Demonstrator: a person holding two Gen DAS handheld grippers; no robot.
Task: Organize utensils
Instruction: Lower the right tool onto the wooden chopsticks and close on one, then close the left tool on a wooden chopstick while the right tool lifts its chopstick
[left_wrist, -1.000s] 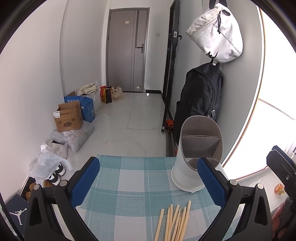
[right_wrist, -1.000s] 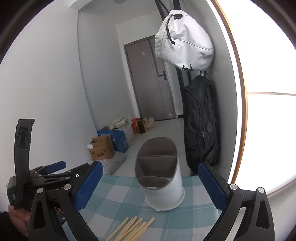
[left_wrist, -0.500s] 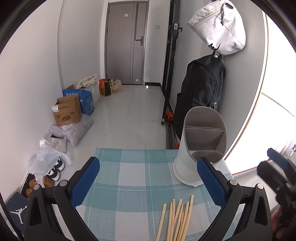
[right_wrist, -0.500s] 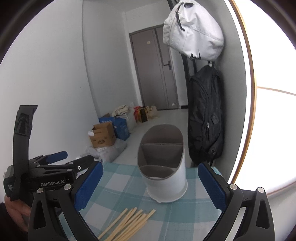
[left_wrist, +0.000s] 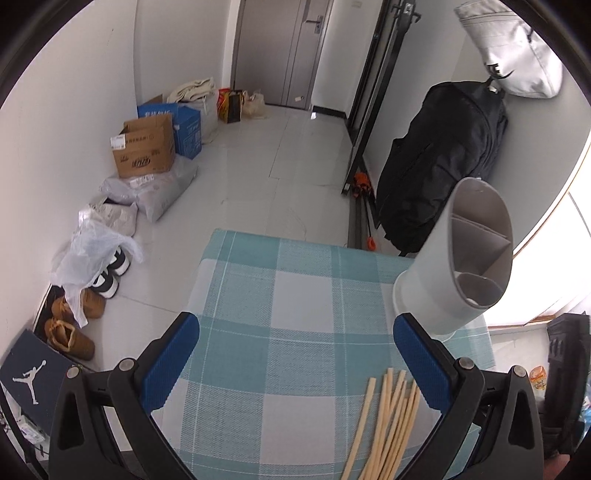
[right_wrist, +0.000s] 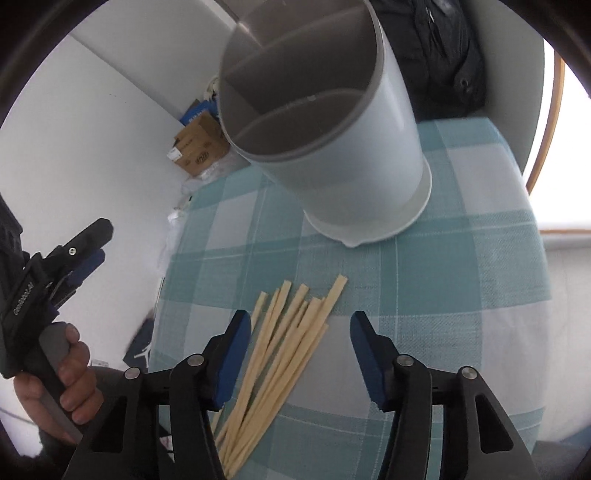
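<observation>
Our right gripper (right_wrist: 301, 345), jaws half open and empty, straddles the loose pale wooden chopsticks (right_wrist: 284, 347). They look light, stiff and slippery, so we should pinch them mid-length. Our left gripper (left_wrist: 295, 363) is wide open, empty.

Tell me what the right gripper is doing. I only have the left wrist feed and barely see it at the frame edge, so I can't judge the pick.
Observer: The right gripper is open, its fingers straddling the pile of chopsticks on the checked tablecloth.
Operator: Is it gripping any yet?
Observer: No. Both blue pads stand clear of the sticks, with gaps on either side.
Operator: Anything already in the holder?
Observer: The right wrist view looks down into the utensil holder; the parts of its compartments that show hold no utensils.
Operator: And my left gripper?
Observer: The left gripper is held off the table's left edge.
</observation>
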